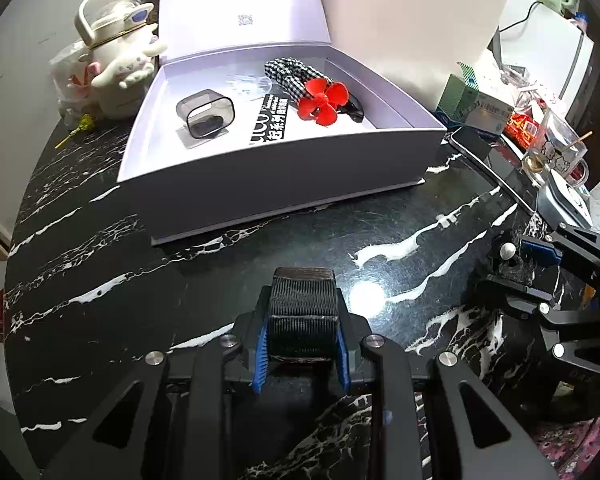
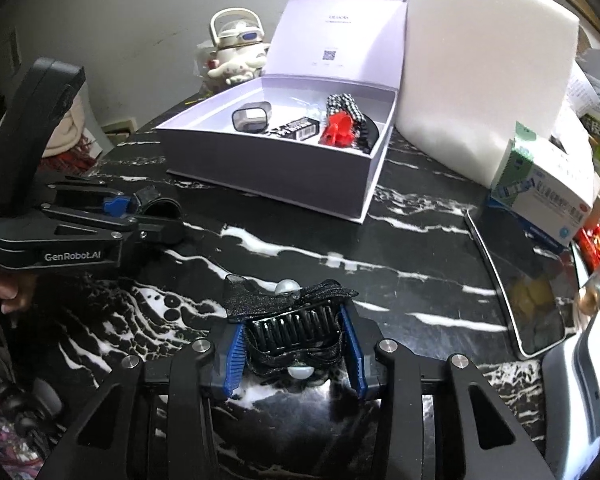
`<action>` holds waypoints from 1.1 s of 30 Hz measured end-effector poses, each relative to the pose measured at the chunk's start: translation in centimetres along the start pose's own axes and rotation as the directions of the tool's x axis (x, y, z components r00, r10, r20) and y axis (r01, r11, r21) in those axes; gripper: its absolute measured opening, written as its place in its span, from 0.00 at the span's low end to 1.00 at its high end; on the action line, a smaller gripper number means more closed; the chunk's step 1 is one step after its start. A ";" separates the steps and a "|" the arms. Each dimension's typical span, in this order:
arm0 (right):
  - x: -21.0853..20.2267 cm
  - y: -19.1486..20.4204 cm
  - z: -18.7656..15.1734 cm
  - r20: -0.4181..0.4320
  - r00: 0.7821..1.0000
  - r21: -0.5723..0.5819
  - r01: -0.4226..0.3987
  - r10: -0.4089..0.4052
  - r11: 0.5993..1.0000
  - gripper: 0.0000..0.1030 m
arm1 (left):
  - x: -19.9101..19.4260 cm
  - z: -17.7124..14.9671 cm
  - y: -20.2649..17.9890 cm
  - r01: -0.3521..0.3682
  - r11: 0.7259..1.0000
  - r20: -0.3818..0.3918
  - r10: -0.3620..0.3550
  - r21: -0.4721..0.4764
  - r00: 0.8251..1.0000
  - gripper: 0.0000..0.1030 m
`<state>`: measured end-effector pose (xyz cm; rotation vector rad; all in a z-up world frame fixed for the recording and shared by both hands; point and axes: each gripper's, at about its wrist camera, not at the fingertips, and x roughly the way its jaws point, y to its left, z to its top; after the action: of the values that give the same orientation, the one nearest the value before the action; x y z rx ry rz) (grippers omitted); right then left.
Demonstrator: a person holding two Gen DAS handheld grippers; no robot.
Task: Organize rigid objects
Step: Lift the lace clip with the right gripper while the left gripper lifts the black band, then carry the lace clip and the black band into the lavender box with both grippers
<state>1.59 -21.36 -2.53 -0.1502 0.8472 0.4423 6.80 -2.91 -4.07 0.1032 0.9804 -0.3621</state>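
An open white box [image 1: 284,168] [image 2: 276,168] stands on the black marble table. In it lie a smoky clear case [image 1: 206,116] [image 2: 252,117], a black labelled packet [image 1: 270,122] [image 2: 294,128] and a checkered hair clip with a red flower [image 1: 322,100] [image 2: 340,126]. My left gripper [image 1: 302,320] [image 2: 152,210] is shut on a black woven band [image 1: 302,308] [image 2: 160,206], low over the table in front of the box. My right gripper [image 2: 296,344] [image 1: 536,268] is shut on a black claw clip with a glittery bow and pearls [image 2: 296,320], right of the left gripper.
A white foam block [image 2: 488,60] [image 1: 412,20] stands right of the box. A Cinnamoroll kettle [image 1: 116,60] [image 2: 238,56] sits behind left. A phone [image 2: 520,276] [image 1: 492,164], medicine boxes [image 2: 544,188] [image 1: 472,108] and a glass mug [image 1: 556,148] crowd the right edge.
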 end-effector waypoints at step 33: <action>-2.3 -1.5 10.6 0.109 0.993 -0.068 -0.033 0.040 0.997 0.39 | -6.7 8.9 0.2 -0.052 0.999 0.190 0.050 0.006 0.980 0.25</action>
<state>8.27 -20.28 6.13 -0.1701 0.7281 0.5087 10.58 -3.26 6.43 0.1014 0.7856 -0.3235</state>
